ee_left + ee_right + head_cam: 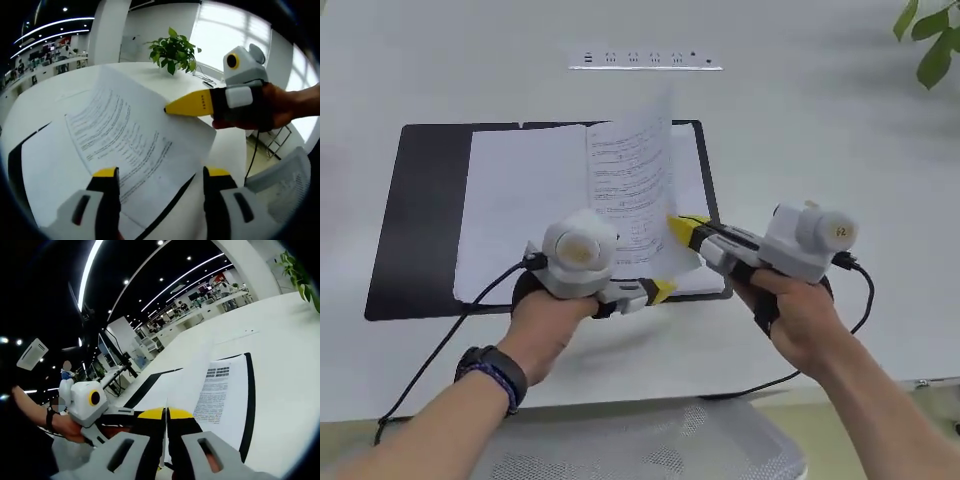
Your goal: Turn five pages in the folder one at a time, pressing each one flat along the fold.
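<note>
The black folder point(420, 220) lies open on the white table. One printed page point(632, 180) stands lifted over the fold, curling leftward. My right gripper point(678, 228) is shut on that page's lower right edge. In the right gripper view the yellow jaws point(166, 415) are closed on the thin sheet, with the printed right-hand page point(220, 390) flat beyond. My left gripper point(658, 291) hovers at the folder's near edge, below the lifted page. Its jaws point(161, 175) stand open and hold nothing. The page point(125, 130) spreads ahead of them, pinched by the right gripper point(192, 103).
A white power strip point(645, 59) lies at the table's far side. Plant leaves point(930, 40) hang in at the far right corner. Black cables trail from both grippers over the table's near edge. A mesh chair back point(640, 445) sits below that edge.
</note>
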The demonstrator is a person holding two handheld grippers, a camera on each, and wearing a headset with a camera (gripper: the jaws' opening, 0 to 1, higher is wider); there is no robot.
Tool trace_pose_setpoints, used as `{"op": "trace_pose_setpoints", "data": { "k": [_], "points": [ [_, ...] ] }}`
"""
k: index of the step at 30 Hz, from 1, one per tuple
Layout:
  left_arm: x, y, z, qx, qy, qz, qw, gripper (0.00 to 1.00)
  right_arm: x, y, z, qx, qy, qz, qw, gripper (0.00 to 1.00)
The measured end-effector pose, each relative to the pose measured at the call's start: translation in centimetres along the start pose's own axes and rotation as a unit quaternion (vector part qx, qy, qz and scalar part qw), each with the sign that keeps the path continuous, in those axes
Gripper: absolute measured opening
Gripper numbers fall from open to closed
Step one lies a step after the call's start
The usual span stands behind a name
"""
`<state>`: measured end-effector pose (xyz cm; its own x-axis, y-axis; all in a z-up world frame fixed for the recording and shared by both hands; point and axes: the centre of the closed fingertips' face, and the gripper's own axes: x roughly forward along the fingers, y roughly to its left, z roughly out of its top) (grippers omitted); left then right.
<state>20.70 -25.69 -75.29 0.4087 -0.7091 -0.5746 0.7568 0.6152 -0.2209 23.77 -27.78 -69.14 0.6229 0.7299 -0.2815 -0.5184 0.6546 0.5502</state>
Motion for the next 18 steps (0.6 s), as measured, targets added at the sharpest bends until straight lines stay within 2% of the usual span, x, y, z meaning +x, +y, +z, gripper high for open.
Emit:
{"op": "trace_pose_setpoints", "data": {
  "k": [4,10,18],
  "points": [
    [-1.1,0.0,-0.3,0.013,0.003,0.004,0.9999,0.69,0.3,0.7,0.0,0.003,0.001,0.004,1.0000,0.00],
    [-3.0,0.8,-0.2,0.008,-0.008,0.016,0.9998,0.69,0.9,1.9,-0.2,0.007,0.001,0.007,0.9999,0.00],
    [-5.4,1.9,-0.2,0.007,-0.017,0.034,0.9993,0.69,1.3,3.0,0.3,0.037,-0.028,0.004,0.9989,0.00]
  ]
}}
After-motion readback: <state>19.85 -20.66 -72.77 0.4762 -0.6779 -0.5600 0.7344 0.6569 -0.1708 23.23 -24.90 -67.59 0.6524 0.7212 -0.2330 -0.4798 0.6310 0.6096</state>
